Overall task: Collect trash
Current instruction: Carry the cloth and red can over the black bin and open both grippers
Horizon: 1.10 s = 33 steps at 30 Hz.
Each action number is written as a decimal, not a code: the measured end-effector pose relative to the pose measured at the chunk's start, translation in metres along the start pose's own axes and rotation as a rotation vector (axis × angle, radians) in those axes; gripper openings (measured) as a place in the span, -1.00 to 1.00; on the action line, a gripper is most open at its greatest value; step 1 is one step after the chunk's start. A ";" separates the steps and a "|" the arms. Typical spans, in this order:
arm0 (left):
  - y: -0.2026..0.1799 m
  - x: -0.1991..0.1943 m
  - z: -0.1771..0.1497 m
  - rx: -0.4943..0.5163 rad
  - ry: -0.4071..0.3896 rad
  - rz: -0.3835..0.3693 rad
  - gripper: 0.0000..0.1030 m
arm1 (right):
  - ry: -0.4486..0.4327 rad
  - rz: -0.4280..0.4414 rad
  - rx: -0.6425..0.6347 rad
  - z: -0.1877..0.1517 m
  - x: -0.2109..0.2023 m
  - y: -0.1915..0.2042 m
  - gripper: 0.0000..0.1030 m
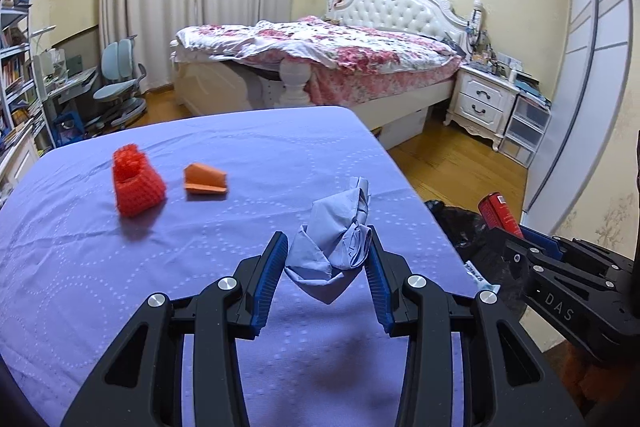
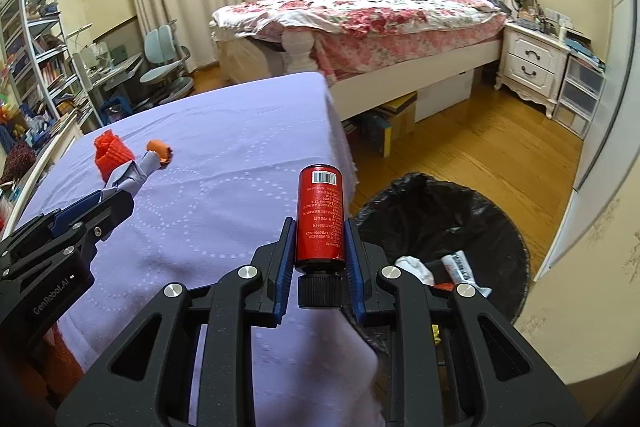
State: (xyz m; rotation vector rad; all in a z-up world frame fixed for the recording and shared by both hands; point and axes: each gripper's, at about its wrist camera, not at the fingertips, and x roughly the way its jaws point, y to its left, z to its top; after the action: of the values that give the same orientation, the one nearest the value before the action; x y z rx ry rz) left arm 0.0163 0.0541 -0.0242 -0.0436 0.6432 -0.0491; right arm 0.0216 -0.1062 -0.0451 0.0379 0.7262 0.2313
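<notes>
Task looks roughly half done, judging by what's in the bin vs. what's left on the table.

Left gripper (image 1: 328, 259) pinches a crumpled blue paper wad (image 1: 336, 243) btw its blue pads, lifted just off the purple tablecloth (image 1: 120, 287); from the right wrist view the wad sticks out past the fingertips, above the cloth. Right gripper (image 2: 320, 247) is clamped on a red bottle (image 2: 320, 215), black cap toward the camera, barcode end pointing away. It's held near the table's right edge, just beside the trash bin (image 2: 512, 227) but not yet over the opening.

Bin has a black liner and already holds some stuff: a white crumpled piece (image 2: 414, 267) and a silver-ish wrapper (image 2: 464, 265), maybe sth red under them – partly hidden by the gripper, hard to say.

Still on the table, w/ neither gripper near: a red mesh-like piece (image 1: 136, 185) and an orange wedge-shaped scrap (image 1: 206, 179), side by side, apart from each other, toward the far left.

So: 2 items in hand awaiting a drop, 2 more to fetch. Bottle is closest to the bin and prob goes first; the paper wad needs carrying across to the right. After that, both grippers go to the red & orange bits.
</notes>
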 end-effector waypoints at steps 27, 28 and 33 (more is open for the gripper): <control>-0.105 0.054 0.008 0.139 0.044 -0.123 -0.20 | -0.007 -0.151 0.127 -0.005 0.006 -0.099 -0.54; -0.107 0.056 0.008 0.144 0.047 -0.125 -0.20 | -0.005 -0.154 0.129 -0.005 0.007 -0.102 -0.54; -0.117 0.065 0.007 0.172 0.059 -0.129 -0.19 | -0.001 -0.162 0.137 -0.004 0.011 -0.111 -0.54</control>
State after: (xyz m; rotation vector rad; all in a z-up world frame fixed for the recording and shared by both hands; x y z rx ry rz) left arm 0.0684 -0.0660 -0.0507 0.0825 0.6927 -0.2307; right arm 0.0486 -0.2118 -0.0680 0.1092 0.7395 0.0264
